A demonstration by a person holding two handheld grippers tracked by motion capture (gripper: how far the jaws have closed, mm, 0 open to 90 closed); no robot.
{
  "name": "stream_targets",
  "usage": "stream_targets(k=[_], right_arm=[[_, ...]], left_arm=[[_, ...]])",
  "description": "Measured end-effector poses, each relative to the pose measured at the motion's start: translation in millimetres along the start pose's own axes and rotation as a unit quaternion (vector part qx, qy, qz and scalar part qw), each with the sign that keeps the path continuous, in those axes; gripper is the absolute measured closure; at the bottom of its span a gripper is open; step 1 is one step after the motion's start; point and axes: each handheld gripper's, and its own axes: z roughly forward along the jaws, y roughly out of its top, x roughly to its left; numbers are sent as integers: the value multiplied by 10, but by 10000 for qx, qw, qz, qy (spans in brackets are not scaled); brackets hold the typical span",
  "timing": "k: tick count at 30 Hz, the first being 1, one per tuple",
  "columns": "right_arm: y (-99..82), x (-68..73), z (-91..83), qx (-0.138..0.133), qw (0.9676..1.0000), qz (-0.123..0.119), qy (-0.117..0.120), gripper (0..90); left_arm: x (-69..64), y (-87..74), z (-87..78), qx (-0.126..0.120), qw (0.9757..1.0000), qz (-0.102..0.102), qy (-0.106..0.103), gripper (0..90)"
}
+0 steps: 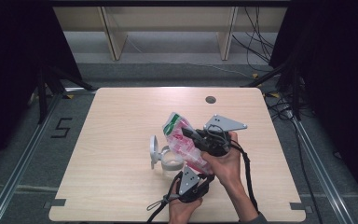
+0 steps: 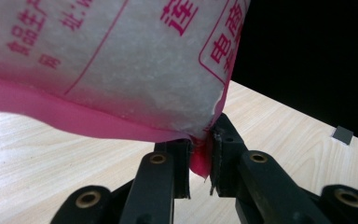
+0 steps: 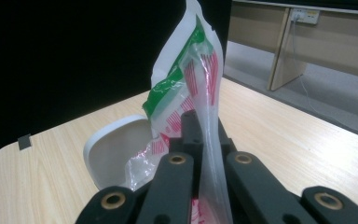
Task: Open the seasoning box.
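Nearest the person, the left gripper (image 1: 192,179) has its jaws clamped on the pink bottom corner of the clear plastic bag printed in pink and green (image 1: 182,140). Beyond it, the right gripper (image 1: 198,135) has its jaws clamped on the bag's upper part, holding it tilted above the light wooden worktop (image 1: 121,116), over a clear glass container with a white lid (image 1: 165,157).

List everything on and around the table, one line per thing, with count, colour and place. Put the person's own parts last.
plastic bag: one, clear with pink and green print, filled with white grains, held tilted above the table's middle
glass container: one, clear, on the table under the bag
lid: one, white, on edge at the container's left side
table: one, light wood, centre of the high view
left gripper: one, black, shut on the bag's pink bottom edge
right gripper: one, black, shut on the bag's clear film near its top
hands: two, entering from the bottom edge
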Motion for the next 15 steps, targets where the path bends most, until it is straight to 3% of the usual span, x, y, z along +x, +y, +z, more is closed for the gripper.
stream_targets(k=[1,3,7,8,9,11,15], right_arm=[[-3,15,-11,63,9999,101,-84,900],[-4,-13,17,41,10000,7,-27,900],[-10,-23,43,77,10000,6,-30,900],[-7,-29,41,82,9999,-102,-85,900],[-13,-13,40,153,9998,37,-117,900],[-17,-19,70,121,9999,19,-51,900],[-22,-32,83,167,9998,-27,-89,900]], left_arm=[[9,7,18,-32,9999,100,-64,793],[13,12,28,-3,9999,108,-113,793],[3,14,49,-34,9999,106,-96,794],[6,20,63,-29,9999,107,-111,794],[6,24,71,-30,9999,81,-118,793],[-18,30,61,14,10000,17,-29,793],[-19,35,77,7,10000,31,-61,794]])
